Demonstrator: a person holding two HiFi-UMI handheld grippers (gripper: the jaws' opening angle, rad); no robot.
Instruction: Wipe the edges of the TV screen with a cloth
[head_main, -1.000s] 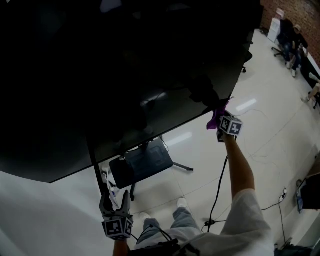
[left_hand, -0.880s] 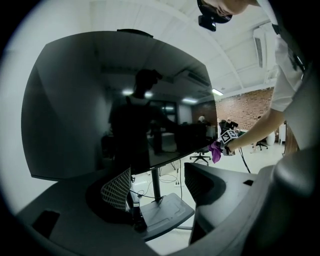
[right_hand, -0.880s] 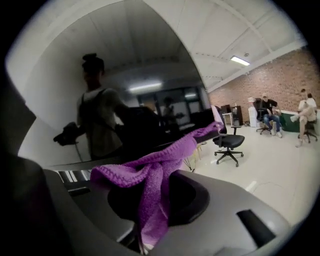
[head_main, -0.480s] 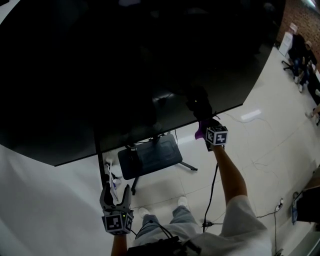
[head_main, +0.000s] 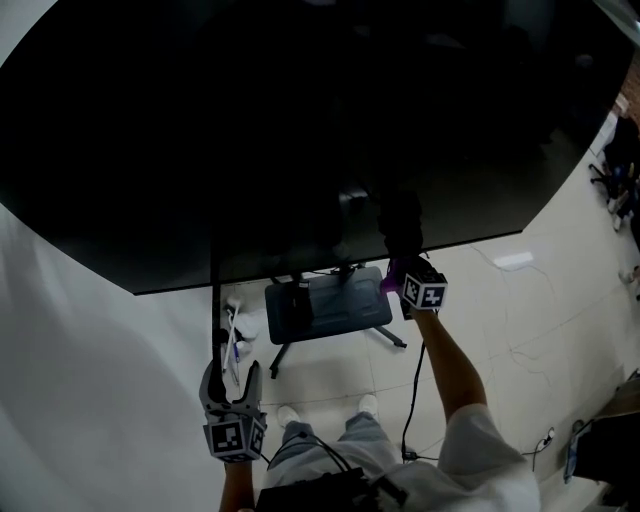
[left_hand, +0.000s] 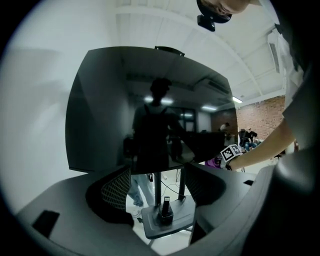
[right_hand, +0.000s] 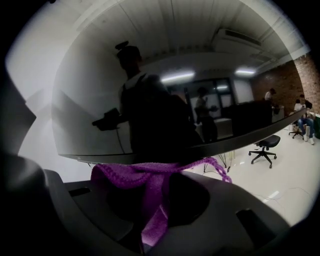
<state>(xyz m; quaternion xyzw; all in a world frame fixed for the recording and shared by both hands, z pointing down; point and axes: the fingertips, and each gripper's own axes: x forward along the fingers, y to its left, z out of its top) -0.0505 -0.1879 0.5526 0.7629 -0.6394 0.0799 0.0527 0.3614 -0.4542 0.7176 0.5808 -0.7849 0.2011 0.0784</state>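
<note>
The TV screen (head_main: 300, 130) is dark and faces the person, its long axis running left to right across the head view. It is carried on a stand (head_main: 325, 310) with a flat shelf low on the pole. The glass mirrors the person's silhouette and some ceiling lights.

The right gripper (head_main: 398, 275) is raised to the screen's bottom edge, a little right of the stand's pole. Its jaws are pressed onto a purple knitted cloth (right_hand: 131, 175). The cloth bunches over the jaw tips and meets the lower bezel, and a loose loop of it trails to the right.

The left gripper (head_main: 232, 368) is held low, well below the bottom edge and near the person's body. It points up at the stand, with its jaws spread wide and nothing gripped between them.

Each gripper's cube bears black-and-white square markers. Beyond the screen's right corner, an office chair (right_hand: 263, 145) stands on the pale floor (head_main: 520, 300).
</note>
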